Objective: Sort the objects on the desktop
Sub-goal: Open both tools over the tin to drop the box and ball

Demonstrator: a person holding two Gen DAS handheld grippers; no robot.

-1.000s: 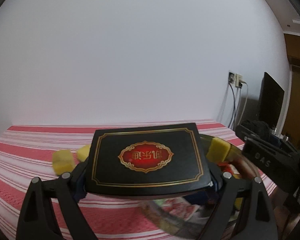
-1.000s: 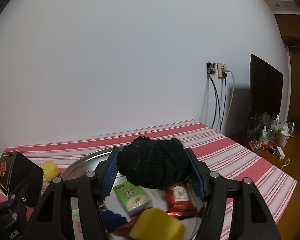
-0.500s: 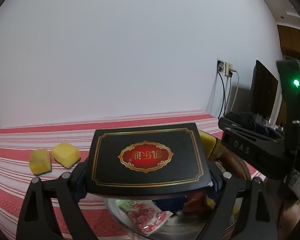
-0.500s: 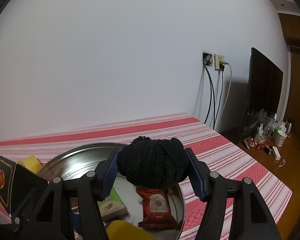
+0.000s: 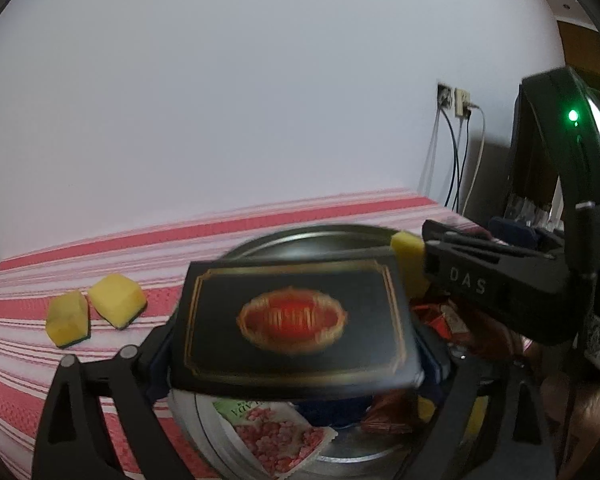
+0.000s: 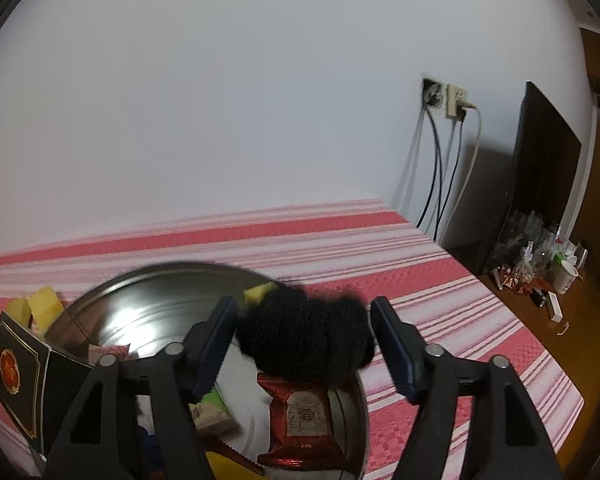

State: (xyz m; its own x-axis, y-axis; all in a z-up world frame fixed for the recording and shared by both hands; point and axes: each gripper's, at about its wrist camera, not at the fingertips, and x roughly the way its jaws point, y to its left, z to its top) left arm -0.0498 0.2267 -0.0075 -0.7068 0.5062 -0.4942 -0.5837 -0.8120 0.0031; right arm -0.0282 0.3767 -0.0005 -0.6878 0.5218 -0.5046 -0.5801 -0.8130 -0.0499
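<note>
In the left wrist view my left gripper [image 5: 296,364] has opened; the black box [image 5: 294,318] with gold border and red emblem sits loose and blurred between its jaws, over the round metal tray [image 5: 320,236]. In the right wrist view my right gripper [image 6: 304,344] has its jaws spread apart from the black knitted bundle [image 6: 306,340], which is blurred above the tray [image 6: 160,304]. The box also shows at the left of that view [image 6: 16,372]. The right gripper's body [image 5: 500,292] is close on the right in the left wrist view.
The tray holds a red snack packet [image 6: 302,416], a green-white packet [image 6: 212,416], a pink-print packet [image 5: 276,436] and a yellow sponge [image 5: 408,248]. Two yellow sponges [image 5: 96,308] lie on the red-striped cloth to the left. Wall sockets with cables [image 6: 448,100] are at right.
Both grippers moved over the tray, then both opened: the left let go of the black box, the right let go of the black bundle, which are dropping toward the tray.
</note>
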